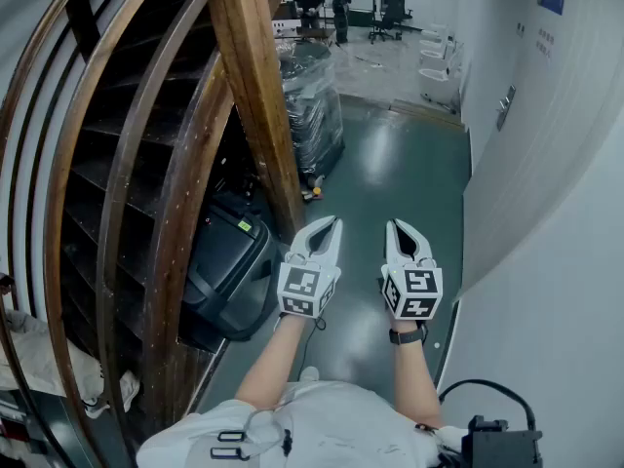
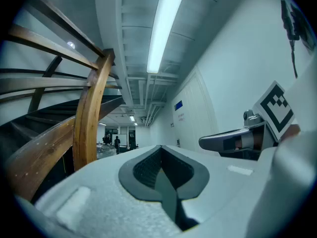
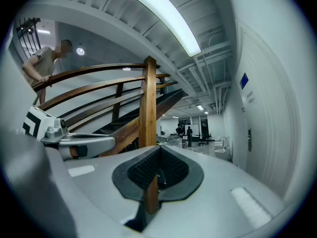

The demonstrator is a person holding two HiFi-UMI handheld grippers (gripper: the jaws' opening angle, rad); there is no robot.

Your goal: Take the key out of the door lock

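A: Left gripper?

B: Jaws fully together with nothing between them; its own view shows the dark pads meeting at the tip. It is held out over the green floor, pointing forward.

A: Right gripper?

B: Same: jaws closed and empty. It sits just beside the left one, level with it but apart, with a dark watch on the wrist behind it.

A: Key position?

B: The key is too small to make out in any view. The door is in the white wall on the right, well ahead of both grippers. Its handle and lock plate show as a small metal fitting, and neither gripper is near it.

A: Surroundings?

B: A curved wooden staircase is on the left, its post rising beside the left gripper. A black case lies under the stairs, and a plastic-wrapped stack stands further along. People stand at the far end of the room. In the right gripper view, a person leans on the upper railing.
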